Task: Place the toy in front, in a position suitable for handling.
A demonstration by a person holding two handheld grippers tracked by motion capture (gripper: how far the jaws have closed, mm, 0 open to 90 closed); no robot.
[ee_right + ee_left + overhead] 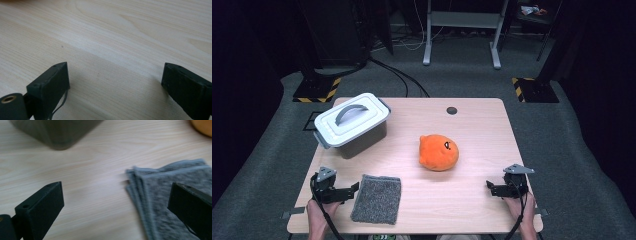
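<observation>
both hand-held grippers (353,190) (490,187) wide open — empty

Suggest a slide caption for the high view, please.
Open grippers flank folded grey towel, orange plush and lidded bin.

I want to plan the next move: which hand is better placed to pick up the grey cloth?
Left, I think. The left gripper is right beside the grey cloth, jaws open and pointing at its edge. The right gripper is across the table, also open, over bare wood.
</observation>
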